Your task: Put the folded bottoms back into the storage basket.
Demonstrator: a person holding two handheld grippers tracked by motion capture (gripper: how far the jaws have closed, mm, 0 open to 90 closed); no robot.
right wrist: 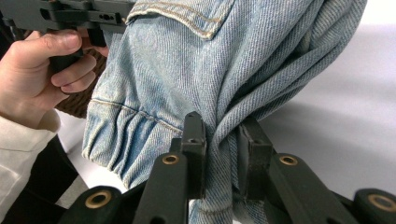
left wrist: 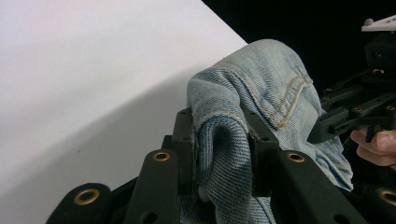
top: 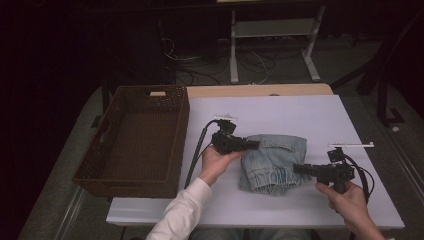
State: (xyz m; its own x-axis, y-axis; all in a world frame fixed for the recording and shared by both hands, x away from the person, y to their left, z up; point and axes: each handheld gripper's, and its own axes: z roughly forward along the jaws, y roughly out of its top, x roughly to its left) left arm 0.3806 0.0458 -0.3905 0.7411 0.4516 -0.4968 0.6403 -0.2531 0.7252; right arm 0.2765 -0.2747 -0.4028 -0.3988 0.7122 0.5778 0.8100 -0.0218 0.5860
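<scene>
Both ends of the denim garment (top: 272, 162) are pinched at table centre: left gripper (top: 252, 144) clamps its ten-o'clock edge, right gripper (top: 299, 169) its four-o'clock edge (thick bunch). Wicker basket (top: 131, 137) waits at nine o'clock. Risk: uneven lift, fabric slipping out.

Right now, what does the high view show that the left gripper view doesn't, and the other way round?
High view alone: the brown basket left of the jeans, the table's whole white top, and the floor cables behind. Left gripper view alone: up close, the left gripper has its fingers shut on a fold of denim, with seam stitching visible. Both: the jeans, the right gripper and the hand holding it.
</scene>
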